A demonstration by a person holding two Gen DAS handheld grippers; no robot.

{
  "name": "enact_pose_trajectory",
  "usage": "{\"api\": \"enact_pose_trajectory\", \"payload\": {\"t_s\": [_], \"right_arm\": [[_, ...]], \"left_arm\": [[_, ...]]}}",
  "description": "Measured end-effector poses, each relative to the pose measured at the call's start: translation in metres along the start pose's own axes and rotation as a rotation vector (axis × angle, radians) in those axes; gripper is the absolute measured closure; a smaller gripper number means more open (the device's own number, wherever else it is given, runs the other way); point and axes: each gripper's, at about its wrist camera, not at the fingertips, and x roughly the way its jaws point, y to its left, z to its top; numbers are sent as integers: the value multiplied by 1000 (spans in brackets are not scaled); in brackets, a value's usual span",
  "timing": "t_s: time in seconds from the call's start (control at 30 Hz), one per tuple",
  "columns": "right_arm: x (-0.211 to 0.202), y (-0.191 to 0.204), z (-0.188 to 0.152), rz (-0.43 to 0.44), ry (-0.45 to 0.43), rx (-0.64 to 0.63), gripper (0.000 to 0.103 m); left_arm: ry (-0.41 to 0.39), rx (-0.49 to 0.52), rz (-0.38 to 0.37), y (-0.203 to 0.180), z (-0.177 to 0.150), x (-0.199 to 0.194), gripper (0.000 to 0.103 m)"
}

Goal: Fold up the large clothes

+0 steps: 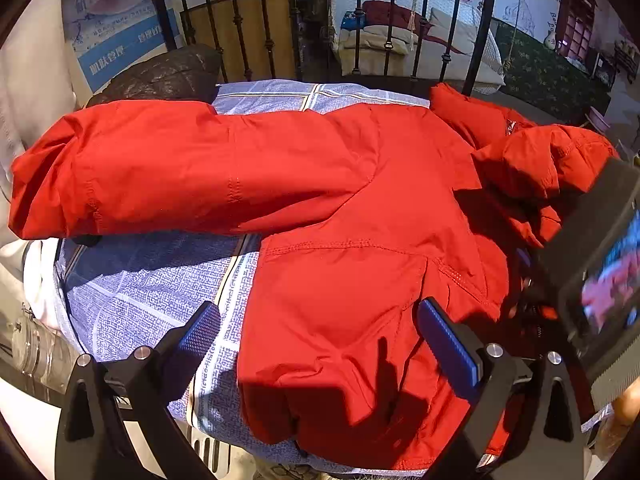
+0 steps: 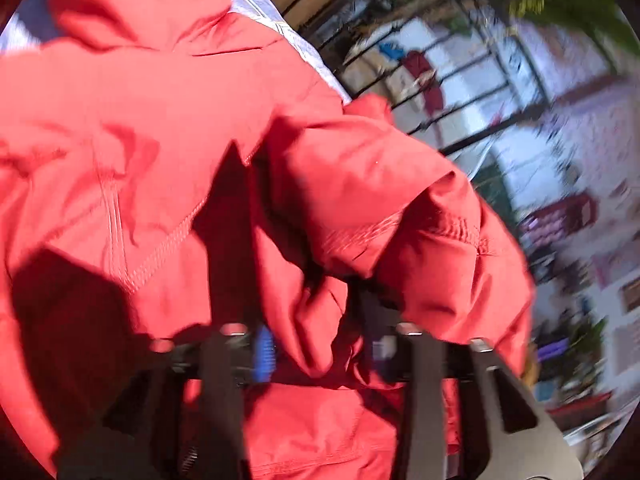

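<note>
Left wrist view: left gripper [image 1: 320,336] low over red padded fabric jacket [image 1: 340,208], blue-padded fingers [image 1: 448,344] spread wide, holding nothing | jacket spread across blue patterned bed sheet [image 1: 152,288], sleeve stretched left, bare sheet beside it | right wrist view, blurred: right gripper [image 2: 320,350] narrowed around bunched jacket fabric, grip unclear | black metal bed rail [image 1: 240,28] behind.

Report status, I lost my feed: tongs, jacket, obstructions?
Left tongs open over jacket. Right tongs clamped on sleeve. Dark garment behind the other sleeve.

Bedroom: patterned bedsheet [image 1: 152,280], iron bedframe [image 1: 240,28]
</note>
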Motion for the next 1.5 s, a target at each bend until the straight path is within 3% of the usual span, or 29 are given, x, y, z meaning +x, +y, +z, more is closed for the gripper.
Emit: {"api": "enact_pose_trajectory", "payload": {"t_s": [0.03, 0.1, 0.13, 0.2, 0.27, 0.33, 0.57, 0.7, 0.8, 0.83, 0.9, 0.93, 0.97, 1.0, 1.07, 1.1, 1.13, 1.23, 1.33, 1.4, 1.5], "right_arm": [[-6, 4, -3, -44, -34, -34, 9], [-29, 16, -3, -162, -128, -100, 5], [-33, 15, -3, -182, -126, -89, 6], [-47, 3, -5, -26, -140, -9, 6], [-57, -9, -7, 15, -153, 82, 6], [-59, -34, -18, 54, -171, 157, 6], [-16, -127, -87, 295, -26, 624, 6], [16, -168, -147, 446, 90, 907, 6], [26, -181, -183, 469, 132, 1031, 6], [26, -183, -190, 472, 138, 1052, 6], [28, -184, -201, 480, 143, 1080, 6], [26, -184, -204, 483, 143, 1084, 6], [25, -185, -206, 485, 141, 1084, 6], [22, -186, -209, 482, 138, 1082, 6], [22, -186, -210, 469, 132, 1080, 6], [23, -185, -209, 468, 128, 1083, 6], [22, -187, -211, 469, 121, 1090, 6], [18, -194, -216, 456, 104, 1102, 6], [19, -205, -221, 430, 84, 1119, 6], [23, -214, -224, 431, 72, 1146, 6], [28, -228, -222, 479, -1, 1205, 6]], "left_arm": [[-7, -3, 2, 2, 2, -1, 6], [-37, -28, -15, 10, 8, -7, 6], [-43, -42, -11, 14, 12, -9, 6], [-60, -46, 6, 21, 22, -14, 6], [-84, -50, 5, 24, 30, -17, 6], [-88, -46, -42, 20, 36, -15, 6], [-24, 74, -276, -66, 57, 28, 7], [-29, 122, -333, -110, 75, 53, 8], [-20, 107, -343, -129, 92, 82, 8], [-12, 102, -342, -133, 98, 92, 12], [21, 77, -389, -143, 106, 111, 30], [41, 56, -433, -146, 109, 118, 45], [47, 39, -459, -149, 112, 123, 50], [39, 42, -446, -153, 114, 127, 54], [32, 86, -410, -161, 118, 127, 85], [19, 100, -405, -160, 121, 123, 86], [-1, 103, -407, -158, 125, 118, 94], [-97, 111, -406, -133, 155, 92, 95], [-177, 164, -338, -111, 183, 72, 95], [-132, 212, -314, -99, 195, 77, 94], [7, 332, -249, -96, 189, 108, 94]]}}
